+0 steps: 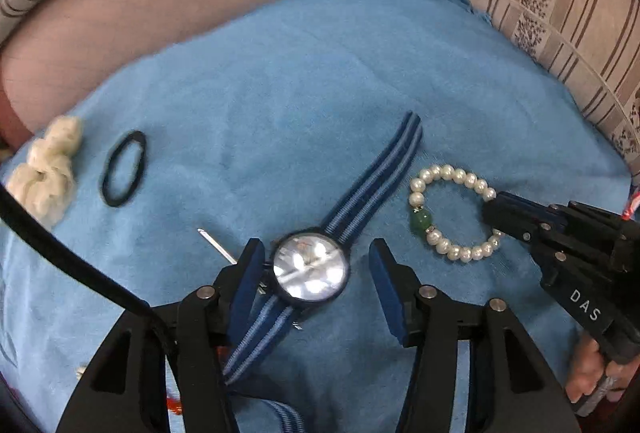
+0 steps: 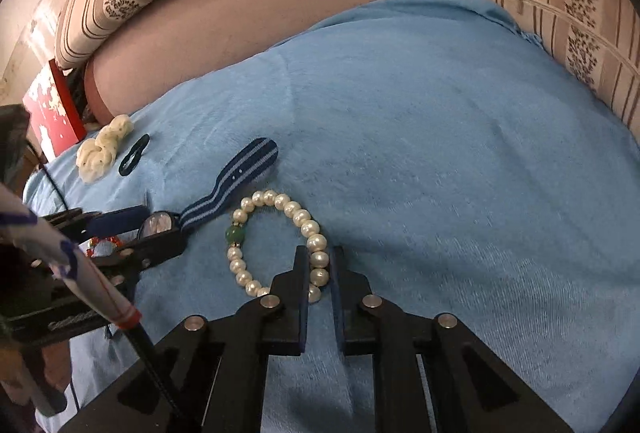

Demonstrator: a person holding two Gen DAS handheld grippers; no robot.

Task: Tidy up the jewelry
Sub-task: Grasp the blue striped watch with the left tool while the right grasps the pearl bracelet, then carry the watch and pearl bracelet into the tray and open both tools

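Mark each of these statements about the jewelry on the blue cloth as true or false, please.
1. The right gripper is closed on the white pearl bracelet with a green bead. True.
2. The left gripper is shut on the round-faced watch with a blue striped strap. False: its jaws are open on either side of the watch face.
3. The black elastic hair tie lies beside the cream fabric scrunchie. True.
4. The bracelet lies on top of the watch strap. False: it lies beside it.
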